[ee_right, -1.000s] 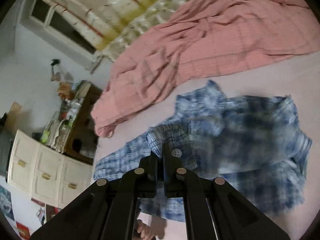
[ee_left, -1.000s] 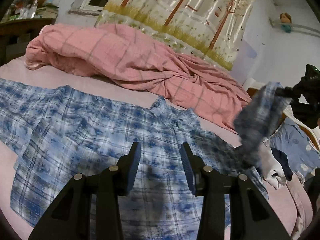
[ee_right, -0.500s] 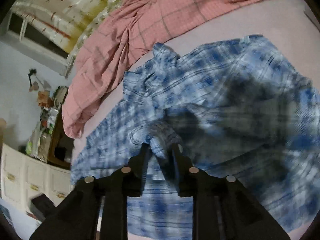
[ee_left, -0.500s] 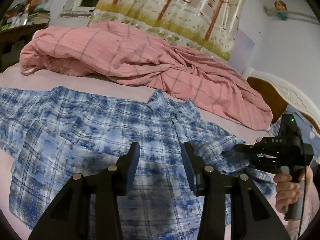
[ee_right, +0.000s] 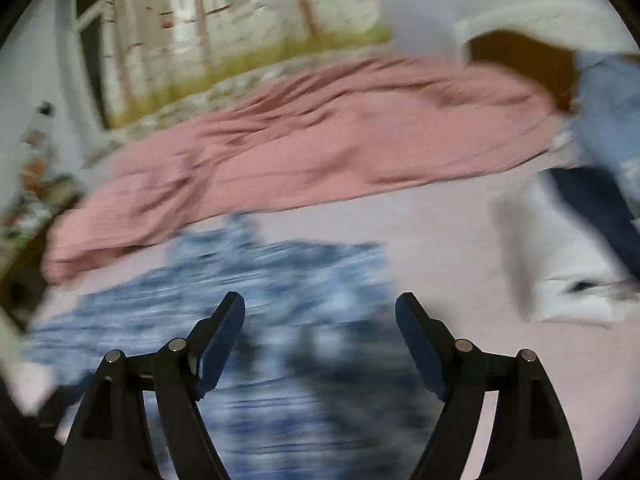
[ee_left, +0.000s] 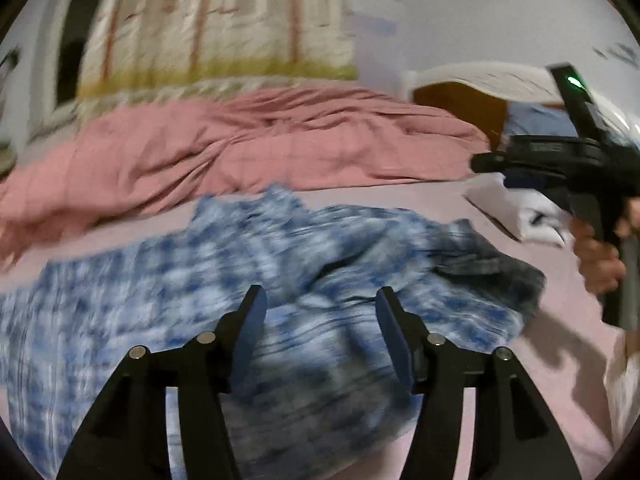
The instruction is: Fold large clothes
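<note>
A blue plaid shirt [ee_left: 248, 280] lies spread on the pink bed sheet [ee_left: 560, 320], its right sleeve folded in over the body. It also shows in the right wrist view [ee_right: 280, 280], blurred. My left gripper [ee_left: 320, 312] is open and empty, just above the shirt's middle. My right gripper [ee_right: 320, 320] is open and empty, above the shirt's right part. In the left wrist view the right gripper [ee_left: 560, 168] is raised at the right, held in a hand, apart from the shirt.
A crumpled pink blanket [ee_left: 260, 148] lies along the far side of the bed. A pile of white and blue clothes [ee_right: 580, 248] sits at the right by the headboard [ee_left: 460, 104]. A curtain with trees [ee_left: 216, 28] hangs behind.
My right gripper has let go of the sleeve, opened, and lifted away to the right. The sleeve now lies on the shirt. Both cameras have swung; the frames are blurred.
</note>
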Demonstrator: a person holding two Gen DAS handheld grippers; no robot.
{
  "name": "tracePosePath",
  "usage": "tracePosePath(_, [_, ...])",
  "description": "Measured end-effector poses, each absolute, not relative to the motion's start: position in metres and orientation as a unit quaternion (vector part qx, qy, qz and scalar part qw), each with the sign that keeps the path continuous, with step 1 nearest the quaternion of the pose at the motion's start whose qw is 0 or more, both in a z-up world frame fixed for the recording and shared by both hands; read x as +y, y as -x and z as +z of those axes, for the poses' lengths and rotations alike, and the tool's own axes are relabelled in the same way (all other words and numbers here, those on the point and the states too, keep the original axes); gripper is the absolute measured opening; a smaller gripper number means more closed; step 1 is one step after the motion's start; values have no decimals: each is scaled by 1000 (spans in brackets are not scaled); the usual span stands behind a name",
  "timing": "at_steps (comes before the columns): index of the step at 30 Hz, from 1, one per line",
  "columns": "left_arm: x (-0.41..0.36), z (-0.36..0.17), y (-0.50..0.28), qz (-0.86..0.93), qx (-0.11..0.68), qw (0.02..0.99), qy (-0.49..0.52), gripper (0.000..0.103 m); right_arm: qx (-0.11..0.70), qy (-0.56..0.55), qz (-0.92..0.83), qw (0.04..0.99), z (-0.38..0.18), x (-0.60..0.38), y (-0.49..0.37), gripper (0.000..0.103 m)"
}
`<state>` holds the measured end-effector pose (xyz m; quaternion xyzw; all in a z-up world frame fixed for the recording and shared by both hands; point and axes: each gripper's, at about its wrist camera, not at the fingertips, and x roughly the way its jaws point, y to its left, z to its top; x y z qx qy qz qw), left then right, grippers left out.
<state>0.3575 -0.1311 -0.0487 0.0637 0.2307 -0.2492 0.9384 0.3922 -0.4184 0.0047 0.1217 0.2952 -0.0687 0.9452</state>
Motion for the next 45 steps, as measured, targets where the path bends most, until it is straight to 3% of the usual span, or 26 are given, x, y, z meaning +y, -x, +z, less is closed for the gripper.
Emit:
tracePosePath(1, [-141, -47, -357, -275, 237, 929, -67, 57, 302, -126, -73, 942, 2, -422, -394, 80])
tracePosePath(4, [-171, -38, -367, -298, 260, 915, -79, 61, 315, -196, -82, 925, -10, -455, -400, 67])
tracePosePath(7, [-202, -38, -401, -299, 327, 894, -62, 85, 291, -246, -119, 917, -13, -480, -388, 66])
tracePosePath(10, [-223, -59, -442, -295, 434, 850, -37, 81, 282, -245, -121, 920, -11, -489, -387, 66])
tracePosePath(15, [-231, -66, -468, -207, 431, 877, -50, 80, 276, -275, -127, 912, -18, -502, -386, 66])
tracePosePath(16, [-231, -69, -474, -191, 429, 882, -49, 74, 274, -286, -116, 911, -20, -499, -384, 66])
tracePosePath(18, [-227, -73, -485, -193, 445, 874, -32, 39, 286, -269, -72, 917, -20, -481, -393, 66])
tracePosePath(19, [-225, -74, -487, -192, 454, 870, -26, 6, 290, -257, -59, 920, -19, -475, -394, 66])
tracePosePath(25, [-193, -26, -448, -171, 384, 906, -51, 4, 350, -182, 61, 917, -35, -420, -419, 66])
tracePosePath(30, [-133, 32, -440, -193, 415, 889, -4, 4, 365, -225, 156, 890, -55, -406, -433, 62])
tracePosePath(32, [-103, 55, -441, -211, 433, 875, 55, 4, 409, -190, 162, 878, -71, -393, -443, 62])
tracePosePath(37, [-55, 99, -419, -182, 427, 885, 42, 4, 469, -132, 110, 866, -96, -380, -456, 57])
tracePosePath(40, [-29, 94, -411, -138, 454, 879, 39, 4, 453, -146, 36, 879, -94, -394, -454, 57])
tracePosePath(45, [-7, 42, -395, -173, 525, 831, 61, 4, 433, -129, -39, 891, -85, -414, -447, 57])
